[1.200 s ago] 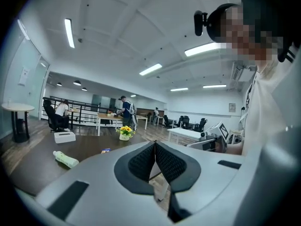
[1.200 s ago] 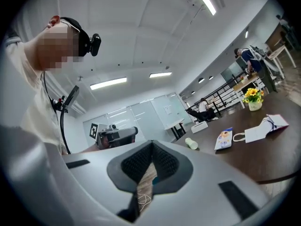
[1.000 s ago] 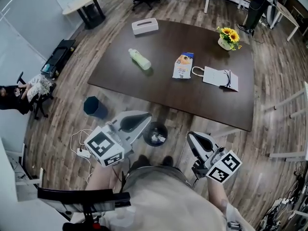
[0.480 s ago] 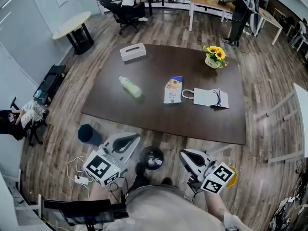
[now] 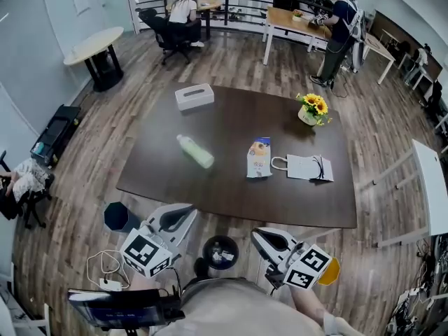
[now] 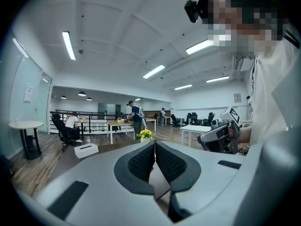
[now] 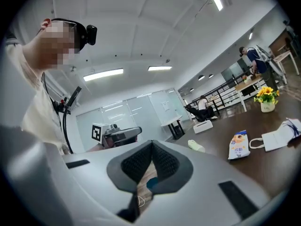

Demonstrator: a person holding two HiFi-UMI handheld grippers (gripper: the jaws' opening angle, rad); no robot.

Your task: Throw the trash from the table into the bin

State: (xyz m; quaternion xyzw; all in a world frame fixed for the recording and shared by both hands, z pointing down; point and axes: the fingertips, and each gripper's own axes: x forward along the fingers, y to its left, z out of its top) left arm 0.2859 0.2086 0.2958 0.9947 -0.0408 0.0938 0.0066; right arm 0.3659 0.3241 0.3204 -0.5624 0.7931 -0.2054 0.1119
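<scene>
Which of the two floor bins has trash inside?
The round black bin by the person's feet: pale scraps lie in it. The dark blue bin to its left shows none.

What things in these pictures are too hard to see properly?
Head view: what lies in the black bin is too small to name; only pale bits show.
Head view: the print on the snack bag is too small to read.
Head view: the paper bag lies flat, its inside hidden.
Left gripper view: the left gripper covers the bottle with its own body.

Grey left gripper [image 5: 187, 210], matching right gripper [image 5: 256, 234], black textured fingers [image 6: 141, 163], black-white marker cubes [image 5: 147, 252], beige top [image 5: 231, 310]
</scene>
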